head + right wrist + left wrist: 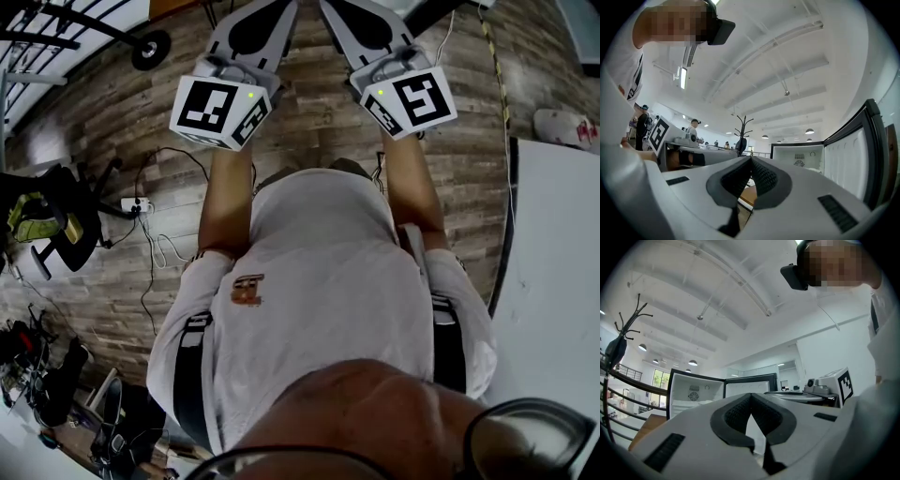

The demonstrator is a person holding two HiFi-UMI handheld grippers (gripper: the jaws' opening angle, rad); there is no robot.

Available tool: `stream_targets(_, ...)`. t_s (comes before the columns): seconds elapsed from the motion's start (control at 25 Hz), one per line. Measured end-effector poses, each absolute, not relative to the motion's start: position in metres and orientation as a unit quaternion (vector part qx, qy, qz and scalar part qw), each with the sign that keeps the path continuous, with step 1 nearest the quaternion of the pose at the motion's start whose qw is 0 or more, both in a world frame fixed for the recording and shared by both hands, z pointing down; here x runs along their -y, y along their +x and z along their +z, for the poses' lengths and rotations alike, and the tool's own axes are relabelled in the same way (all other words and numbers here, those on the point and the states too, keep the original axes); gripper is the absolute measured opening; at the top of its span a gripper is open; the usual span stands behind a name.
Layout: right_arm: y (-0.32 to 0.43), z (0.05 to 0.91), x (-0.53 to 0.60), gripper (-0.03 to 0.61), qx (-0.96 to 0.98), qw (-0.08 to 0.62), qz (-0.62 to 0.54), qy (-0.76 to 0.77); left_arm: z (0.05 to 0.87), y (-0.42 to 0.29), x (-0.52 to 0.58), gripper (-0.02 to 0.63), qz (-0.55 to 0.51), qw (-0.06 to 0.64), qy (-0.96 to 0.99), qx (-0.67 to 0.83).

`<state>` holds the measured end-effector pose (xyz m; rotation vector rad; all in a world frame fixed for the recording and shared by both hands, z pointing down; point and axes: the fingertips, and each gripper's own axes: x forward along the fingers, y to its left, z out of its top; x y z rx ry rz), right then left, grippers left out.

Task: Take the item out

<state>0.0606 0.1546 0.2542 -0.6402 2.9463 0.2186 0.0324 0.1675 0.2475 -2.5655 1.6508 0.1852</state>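
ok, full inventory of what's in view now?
wood-plank floor: one, brown-grey, underfoot
flat table: one, white, head view's right edge
swivel office chair: one, black, floor left
corded power strip: one, white, beside chair
open black-framed fridge: one, white inside, ahead of grippers
branched coat stand: one, black, near railing
round ceiling lamps: several, white, overhead
distant people: few, colour unclear, right gripper view's left
person's T-shirt: one, white, head view centre
left gripper: one, grey, shut, empty
right gripper: one, grey, shut, empty
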Motion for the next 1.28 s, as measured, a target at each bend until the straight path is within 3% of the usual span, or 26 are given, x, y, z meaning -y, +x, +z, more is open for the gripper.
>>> stream_targets(0.72,0.008,0.263,-0.159,0.034,-0.961,0.045,0.083,-0.261,0.259,-0.033,-0.168,0.018,0.078,0.034,-0.854,-0.513)
stream_targets(1.28,-0.018,0.262,-0.051,0.034,-0.955,0.047,0.111,-0.272,0.265,-0.054,-0.062,0.018,0.05,0.049,-0.851,-0.52)
